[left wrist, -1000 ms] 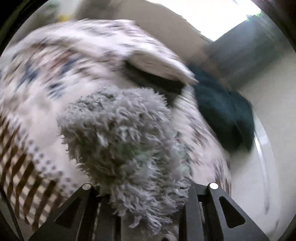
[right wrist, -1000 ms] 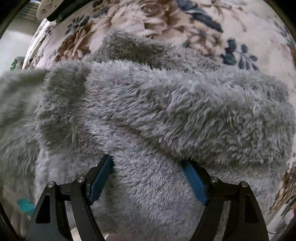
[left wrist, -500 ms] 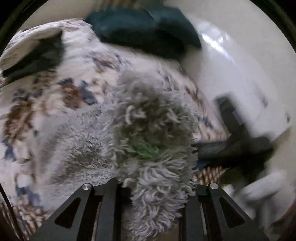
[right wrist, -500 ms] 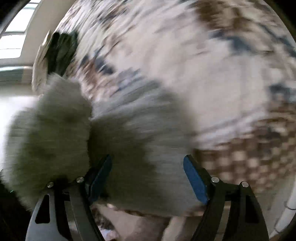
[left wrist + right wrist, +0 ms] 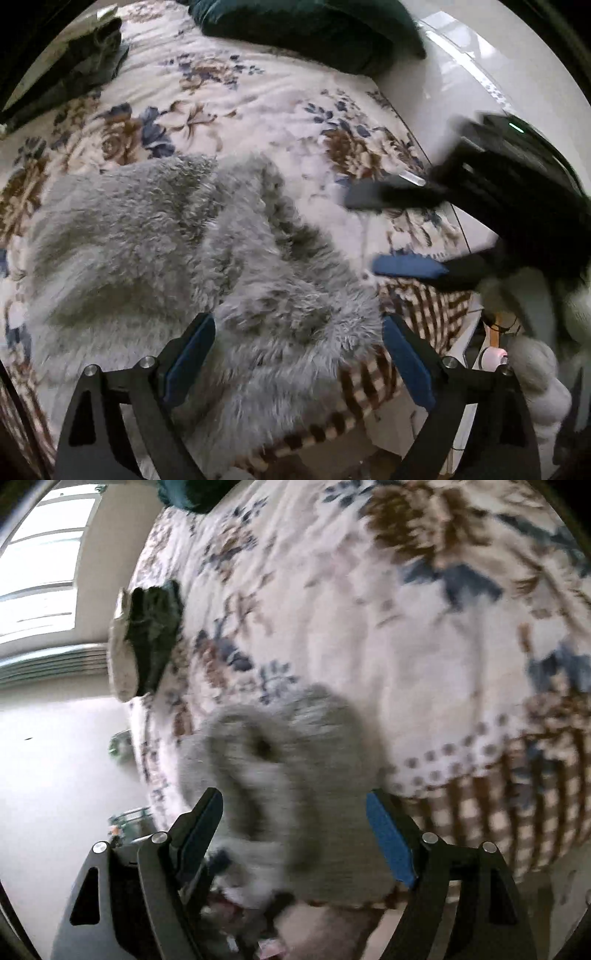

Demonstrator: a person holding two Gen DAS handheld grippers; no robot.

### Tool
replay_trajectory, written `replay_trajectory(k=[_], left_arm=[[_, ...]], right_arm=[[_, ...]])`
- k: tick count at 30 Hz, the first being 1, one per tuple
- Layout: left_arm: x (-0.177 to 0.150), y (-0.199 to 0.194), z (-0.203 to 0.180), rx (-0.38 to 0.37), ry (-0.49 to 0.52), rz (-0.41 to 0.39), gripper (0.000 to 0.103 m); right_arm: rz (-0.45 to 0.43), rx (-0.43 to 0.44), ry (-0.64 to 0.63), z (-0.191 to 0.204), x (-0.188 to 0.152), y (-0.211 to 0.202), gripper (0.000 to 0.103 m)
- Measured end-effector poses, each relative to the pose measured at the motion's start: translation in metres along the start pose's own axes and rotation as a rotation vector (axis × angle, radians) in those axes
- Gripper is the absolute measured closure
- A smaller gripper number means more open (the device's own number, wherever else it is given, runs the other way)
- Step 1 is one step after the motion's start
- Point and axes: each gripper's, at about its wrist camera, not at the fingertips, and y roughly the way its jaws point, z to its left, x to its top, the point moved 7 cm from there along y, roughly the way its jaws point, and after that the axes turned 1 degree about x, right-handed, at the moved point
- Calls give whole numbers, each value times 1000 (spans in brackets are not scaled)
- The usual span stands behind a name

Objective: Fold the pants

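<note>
The grey fluffy pants point(image 5: 177, 251) lie bunched and folded over on the floral bedspread point(image 5: 229, 99), near its front edge. My left gripper point(image 5: 297, 354) is open just above the near end of the pants, holding nothing. My right gripper shows in the left wrist view point(image 5: 365, 232) at the right, open, beside the pants. In the right wrist view the right gripper point(image 5: 295, 827) is open with the blurred pants point(image 5: 291, 753) in front of it.
A dark teal pillow point(image 5: 310, 26) lies at the far end of the bed. A dark folded garment point(image 5: 81, 55) sits at the far left; it also shows in the right wrist view point(image 5: 155, 627). The bed's checked border point(image 5: 369, 384) hangs over the front edge. The floor point(image 5: 55, 768) lies left.
My left gripper was shut on the pants, swung them over, and has now opened and let them drop on the bed. My right gripper has pulled back from the pants, still open.
</note>
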Motion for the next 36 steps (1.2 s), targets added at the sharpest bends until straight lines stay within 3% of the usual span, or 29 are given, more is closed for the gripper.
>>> replay_trajectory(k=[4,7,8,10,13,16,18,19,22,23,26,28,30,31,33,36], left_arm=[[-19,-30,2,11,-38,-18,11],[-27,-57,31,83,-106,-44,11],[-27,-66,46,106,-139,-54,11],[-21,-81,83,149,-215,-82,11],[-6,-92,137,171,-317,-77,11],[22,-86,177,150,-388,-62,11],[45,-70,193,106,-408,-41,11],[56,-61,198,84,-414,-30,11],[88,-22,203,25,-400,38,11],[93,-12,204,24,-394,71,11],[105,24,202,11,-344,184,11],[107,44,202,46,-295,244,13],[108,60,204,106,-229,260,29],[108,65,207,146,-201,269,44],[105,77,220,192,-215,289,45],[110,69,222,154,-276,271,45]], right_arm=[[82,11,-64,18,-5,32,17],[163,-41,-97,16,-11,67,17],[167,-67,-132,15,-14,76,30],[129,-179,-204,13,-16,78,69],[30,-178,-164,4,-6,41,75],[-34,-175,-72,-25,6,1,75],[8,-150,-14,-45,7,2,71],[30,-136,10,-50,6,7,64],[87,-110,58,-55,3,29,30],[88,-119,55,-52,4,31,29],[84,-74,43,-39,-2,38,29],[89,-102,19,-36,-4,42,30],[85,-204,-10,-41,-7,45,48],[92,-218,7,-46,-8,47,50],[114,-235,81,-66,-10,49,50],[176,-233,59,-64,-14,53,46]])
